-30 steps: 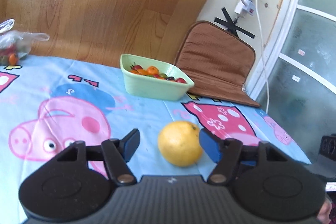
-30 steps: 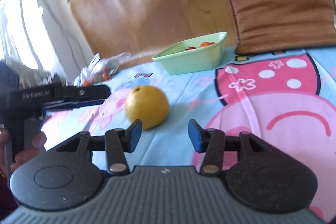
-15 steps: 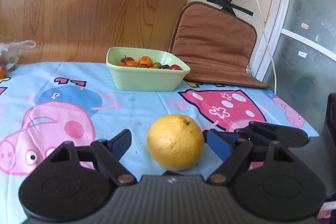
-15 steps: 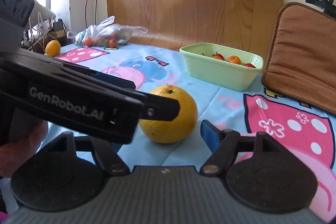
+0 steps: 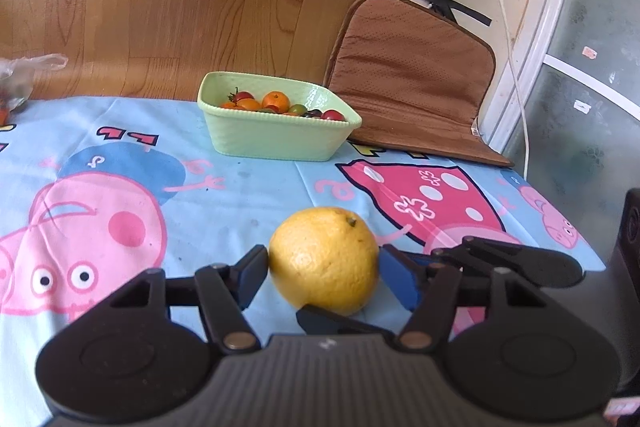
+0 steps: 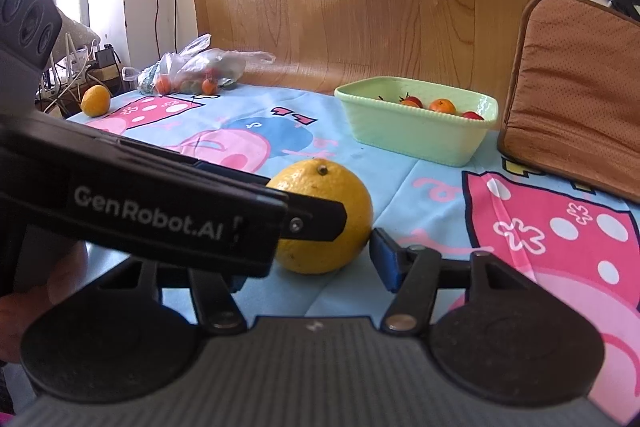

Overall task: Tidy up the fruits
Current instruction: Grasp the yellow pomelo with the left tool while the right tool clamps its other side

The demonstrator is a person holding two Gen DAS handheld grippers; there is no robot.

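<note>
Item: large orange (image 5: 324,259), on bench (image 5: 248,187). Both claws have just been closing: left claw (image 5: 324,277) now clamped on it; right claw (image 6: 308,259) apart, straddling. Bowl (image 5: 276,143) at 12 o'clock: likely destination.

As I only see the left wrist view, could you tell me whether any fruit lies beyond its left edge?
Observer: Yes, the right wrist view shows a second yellow fruit at the far left corner of the table.
Operator: Thank you. What is in the bag that I can only partly see?
Observer: The bag holds several small orange fruits.
</note>
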